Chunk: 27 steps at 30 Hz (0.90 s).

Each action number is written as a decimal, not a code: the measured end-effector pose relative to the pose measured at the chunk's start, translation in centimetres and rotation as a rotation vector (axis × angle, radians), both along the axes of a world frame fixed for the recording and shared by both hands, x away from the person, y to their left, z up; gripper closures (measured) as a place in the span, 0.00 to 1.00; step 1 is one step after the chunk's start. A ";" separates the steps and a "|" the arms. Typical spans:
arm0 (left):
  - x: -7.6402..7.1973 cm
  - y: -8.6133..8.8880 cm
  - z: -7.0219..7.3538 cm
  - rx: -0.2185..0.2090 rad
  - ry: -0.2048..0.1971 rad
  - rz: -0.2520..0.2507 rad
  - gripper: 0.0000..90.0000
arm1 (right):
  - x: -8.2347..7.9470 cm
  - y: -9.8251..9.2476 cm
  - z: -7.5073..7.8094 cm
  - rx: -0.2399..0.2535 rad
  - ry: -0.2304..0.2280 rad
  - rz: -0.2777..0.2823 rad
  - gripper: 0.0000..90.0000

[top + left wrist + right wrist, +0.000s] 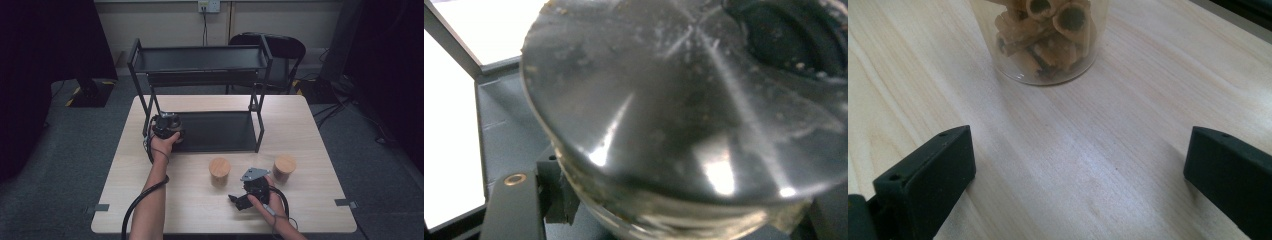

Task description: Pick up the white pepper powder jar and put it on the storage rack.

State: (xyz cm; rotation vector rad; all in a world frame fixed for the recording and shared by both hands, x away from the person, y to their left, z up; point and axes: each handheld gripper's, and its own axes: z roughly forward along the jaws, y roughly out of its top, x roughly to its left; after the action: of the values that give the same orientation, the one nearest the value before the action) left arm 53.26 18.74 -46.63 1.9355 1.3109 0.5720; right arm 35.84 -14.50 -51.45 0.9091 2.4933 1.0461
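My left gripper (166, 127) reaches onto the left end of a black rack's lower shelf (220, 132). It is shut on a glass jar with a shiny dark lid (684, 100), which sits very close in the left gripper view, above the grey shelf floor. One black jaw (514, 205) presses the jar's side. My right gripper (236, 201) rests low over the table's front, jaws wide open with nothing between them. Ahead of it on the wood stands a clear jar of rolled biscuits (1040, 40), apart from the jaws. Two wooden-lidded jars (219, 171) (284, 167) stand on the table.
The rack's top shelf (200, 59) overhangs the lower one, with uprights at its corners. The wooden table (310, 125) has bare room at its left and right sides. A black chair (280, 47) stands behind the table. Cables trail from both grippers.
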 end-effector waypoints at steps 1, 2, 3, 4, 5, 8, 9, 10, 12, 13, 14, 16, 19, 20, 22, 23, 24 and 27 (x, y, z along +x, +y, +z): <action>0.0 -0.1 0.0 0.007 -0.001 0.004 0.34 | 0.0 0.0 0.0 0.000 0.000 0.000 0.00; 0.0 -0.1 0.0 0.018 -0.003 0.003 0.34 | 0.0 0.0 0.0 0.000 0.000 0.000 0.00; 0.0 -0.2 0.0 0.028 -0.003 -0.002 0.34 | 0.0 0.0 0.0 0.000 0.000 0.000 0.00; 0.0 -0.3 -0.1 0.031 -0.004 -0.001 0.34 | 0.0 0.0 0.0 0.000 0.000 0.000 0.00; 0.0 -0.3 -0.1 0.036 -0.003 -0.003 0.34 | 0.0 0.0 0.0 0.000 0.000 0.000 0.00; 0.0 -0.5 -0.2 0.034 -0.002 -0.001 0.33 | 0.0 0.0 0.0 0.000 0.000 0.000 0.00; 0.0 -0.5 -0.2 0.033 -0.001 0.000 0.33 | 0.0 0.0 0.0 0.000 0.000 0.000 0.00; 0.0 -0.4 -0.2 0.032 0.000 0.000 0.33 | 0.0 0.0 0.0 0.000 0.000 0.000 0.00; 0.0 -0.4 -0.2 0.029 0.002 -0.001 0.33 | 0.0 0.0 0.0 0.000 0.000 0.000 0.00; 0.0 -0.4 -0.2 0.029 0.002 -0.001 0.32 | 0.0 0.0 0.0 0.000 0.000 0.000 0.00; 0.0 -0.4 -0.2 0.024 0.003 0.000 0.32 | 0.0 0.0 0.0 0.000 0.000 0.000 0.00; 0.0 -0.3 -0.3 0.012 0.010 0.012 0.30 | 0.0 0.0 0.0 0.000 0.000 0.000 0.00; -0.1 -0.3 -0.3 0.001 0.024 0.035 0.20 | 0.0 0.0 0.0 0.000 0.000 0.000 0.00; -0.1 -0.2 -0.3 -0.008 0.028 0.041 0.16 | 0.0 0.0 0.0 0.000 0.000 0.000 0.00; -0.2 -0.1 -0.2 -0.012 0.034 0.046 0.12 | 0.0 0.0 0.0 0.000 0.000 0.000 0.00; -0.3 0.0 -0.2 -0.015 0.033 0.046 0.11 | 0.0 0.0 0.0 0.000 0.000 0.000 0.00; -0.3 0.0 -0.1 -0.017 0.035 0.043 0.10 | 0.0 0.0 0.0 0.000 0.000 0.000 0.00; -0.6 0.1 -0.1 -0.031 0.038 0.040 0.09 | 0.0 0.0 0.0 0.000 0.000 0.000 0.00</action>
State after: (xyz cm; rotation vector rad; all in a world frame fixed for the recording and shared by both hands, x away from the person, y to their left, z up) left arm 52.68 18.84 -46.69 1.9075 1.3775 0.5338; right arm 35.84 -14.50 -51.45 0.9092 2.4932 1.0461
